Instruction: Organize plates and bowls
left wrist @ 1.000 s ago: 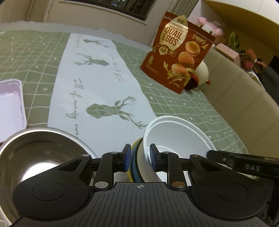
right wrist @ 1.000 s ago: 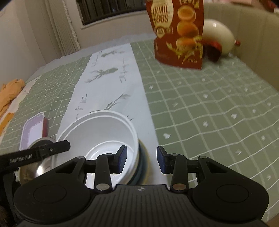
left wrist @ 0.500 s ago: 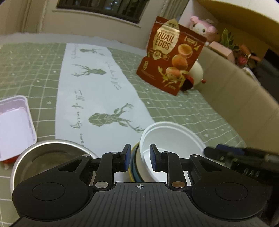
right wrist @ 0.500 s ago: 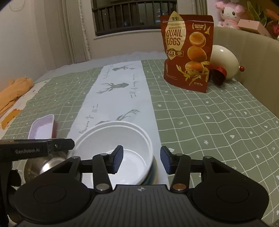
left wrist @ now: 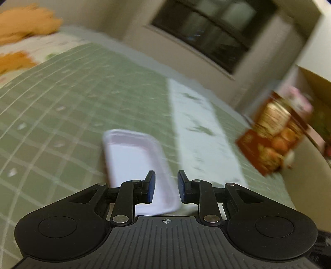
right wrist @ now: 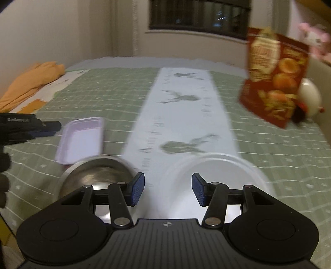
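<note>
Hovering above the green checked counter (right wrist: 279, 149), both claws are holding nothing. The left claw (left wrist: 164, 187) is showing a narrow gap between its blue pads, and its blurred view is taking in only the pale pink tray (left wrist: 136, 161) directly ahead, with the red snack bag (left wrist: 271, 140) off to the tray's right. The right claw (right wrist: 168, 191) is standing wider open, and its view is revealing what the other misses: a steel bowl (right wrist: 97, 175) sitting just in front of the tray, and a white bowl (right wrist: 219, 171) lying to the right of that steel bowl, apart from it. The left claw itself is poking in beside the tray's left edge. A white runner (right wrist: 186, 115) printed with deer is running along the counter toward a dark window (right wrist: 198, 16), and an orange cloth (right wrist: 29, 84) is lying far left of the tray.
</note>
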`<action>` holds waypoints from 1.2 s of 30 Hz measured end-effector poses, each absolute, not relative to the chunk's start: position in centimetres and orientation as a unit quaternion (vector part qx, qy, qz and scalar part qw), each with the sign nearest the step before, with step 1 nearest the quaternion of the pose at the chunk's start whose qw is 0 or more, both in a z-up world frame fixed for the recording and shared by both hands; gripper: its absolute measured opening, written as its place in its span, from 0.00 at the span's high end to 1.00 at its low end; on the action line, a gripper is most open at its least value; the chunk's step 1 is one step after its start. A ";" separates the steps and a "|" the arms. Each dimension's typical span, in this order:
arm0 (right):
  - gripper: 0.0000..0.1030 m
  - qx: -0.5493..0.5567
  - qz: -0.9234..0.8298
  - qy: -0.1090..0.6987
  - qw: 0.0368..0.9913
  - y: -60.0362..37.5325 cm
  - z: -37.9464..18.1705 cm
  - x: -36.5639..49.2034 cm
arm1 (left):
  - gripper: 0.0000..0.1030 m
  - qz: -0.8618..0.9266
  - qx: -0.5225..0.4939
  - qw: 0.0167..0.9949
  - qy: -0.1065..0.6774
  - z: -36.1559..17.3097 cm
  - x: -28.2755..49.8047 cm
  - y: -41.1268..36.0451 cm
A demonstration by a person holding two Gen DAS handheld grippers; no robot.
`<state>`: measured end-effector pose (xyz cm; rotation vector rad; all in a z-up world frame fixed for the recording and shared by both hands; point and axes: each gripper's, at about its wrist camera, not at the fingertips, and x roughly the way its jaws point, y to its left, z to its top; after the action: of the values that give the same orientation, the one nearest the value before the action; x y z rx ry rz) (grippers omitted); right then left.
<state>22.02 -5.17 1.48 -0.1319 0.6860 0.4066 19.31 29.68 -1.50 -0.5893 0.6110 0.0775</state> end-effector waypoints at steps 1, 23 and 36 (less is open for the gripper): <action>0.51 -0.061 0.206 0.339 0.916 -4.1 1.5 22.2 | 0.75 0.042 -0.294 0.906 0.303 -1.9 19.3 30.3; 0.35 -0.021 0.097 0.242 0.965 -12.2 0.1 17.6 | 0.79 -0.224 -0.229 0.898 0.300 -3.1 21.2 15.5; 0.35 0.092 0.057 0.274 0.955 -21.7 -3.5 17.9 | 0.87 -0.257 -0.197 0.909 0.263 2.7 23.1 7.7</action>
<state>17.93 -21.66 -3.54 0.1873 0.5571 0.1157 23.07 7.70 2.75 -0.4072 0.5431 -0.5297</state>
